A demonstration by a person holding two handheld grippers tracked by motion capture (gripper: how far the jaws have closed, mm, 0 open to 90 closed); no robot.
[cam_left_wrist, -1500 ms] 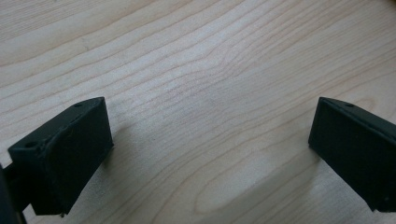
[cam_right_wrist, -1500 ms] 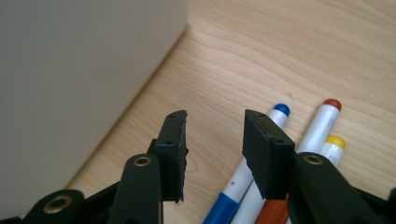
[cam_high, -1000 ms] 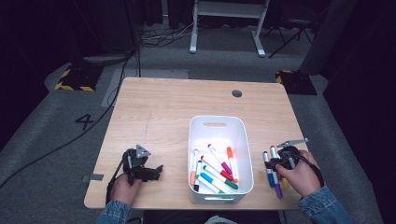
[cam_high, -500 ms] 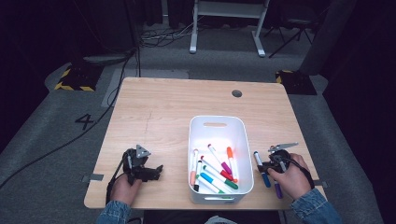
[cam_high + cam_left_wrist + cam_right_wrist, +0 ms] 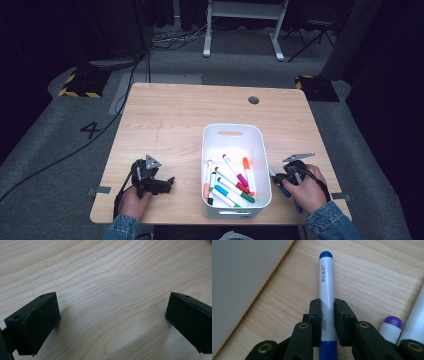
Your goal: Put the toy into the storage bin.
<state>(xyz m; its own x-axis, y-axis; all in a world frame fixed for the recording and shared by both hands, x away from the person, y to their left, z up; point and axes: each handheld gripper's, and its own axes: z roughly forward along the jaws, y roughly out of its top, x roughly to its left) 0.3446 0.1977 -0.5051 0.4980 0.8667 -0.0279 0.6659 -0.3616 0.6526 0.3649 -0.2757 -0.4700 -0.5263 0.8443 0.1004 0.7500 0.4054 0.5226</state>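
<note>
My right gripper is shut on a white marker with a blue cap, whose barrel lies between the pads; the jaws have just been closing on it. From above, this gripper and the blue marker lie low over the table, just right of the white bin. A purple-capped marker lies on the wood beside it. My left gripper rests at the table's front left. Its jaws stand wide open over bare wood.
The white bin holds several coloured markers; its wall rises close on the left in the right gripper view. The wooden table has a round grommet at the back right. Its right edge is near my right hand.
My right hand has shifted left toward the bin and sunk a little, and its jaws have shut on the blue marker. The left hand has stayed put.
</note>
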